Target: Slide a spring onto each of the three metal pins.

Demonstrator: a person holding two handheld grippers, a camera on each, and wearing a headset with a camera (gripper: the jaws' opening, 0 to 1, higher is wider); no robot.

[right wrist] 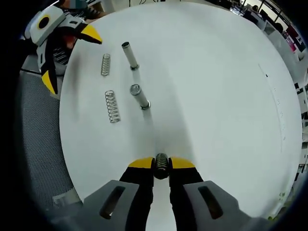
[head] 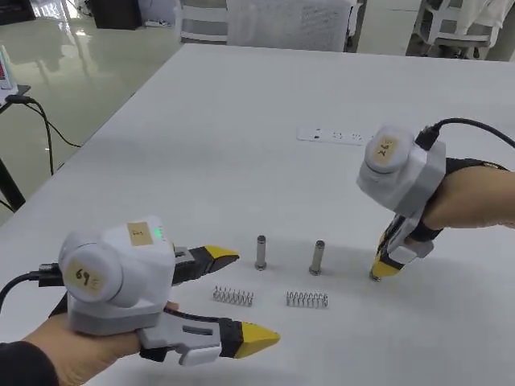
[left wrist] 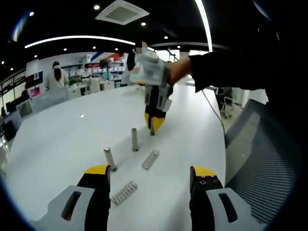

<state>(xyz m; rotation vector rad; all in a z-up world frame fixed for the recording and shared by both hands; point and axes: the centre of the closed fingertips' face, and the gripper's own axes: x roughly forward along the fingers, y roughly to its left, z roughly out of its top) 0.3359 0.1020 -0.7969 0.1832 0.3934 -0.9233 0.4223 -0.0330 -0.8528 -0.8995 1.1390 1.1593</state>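
Observation:
Two bare metal pins (head: 261, 252) (head: 318, 257) stand upright on the white table (head: 241, 145). In front of them lie two loose springs (head: 233, 296) (head: 306, 299). My left gripper (head: 245, 296) hovers open just left of the near spring, jaws wide apart with nothing between them (left wrist: 150, 173). My right gripper (head: 385, 269) points down at the table to the right of the pins, shut on a third spring (right wrist: 161, 161) seen end-on between its yellow tips (right wrist: 161, 166). A bit of metal (head: 375, 276) shows under those tips. I cannot tell whether it is the third pin.
A white power strip (head: 334, 136) lies flat farther back on the table. Chairs (head: 273, 24) stand beyond the far edge. A black cable (head: 475, 127) trails from the right gripper. The table's left edge runs diagonally past my left hand.

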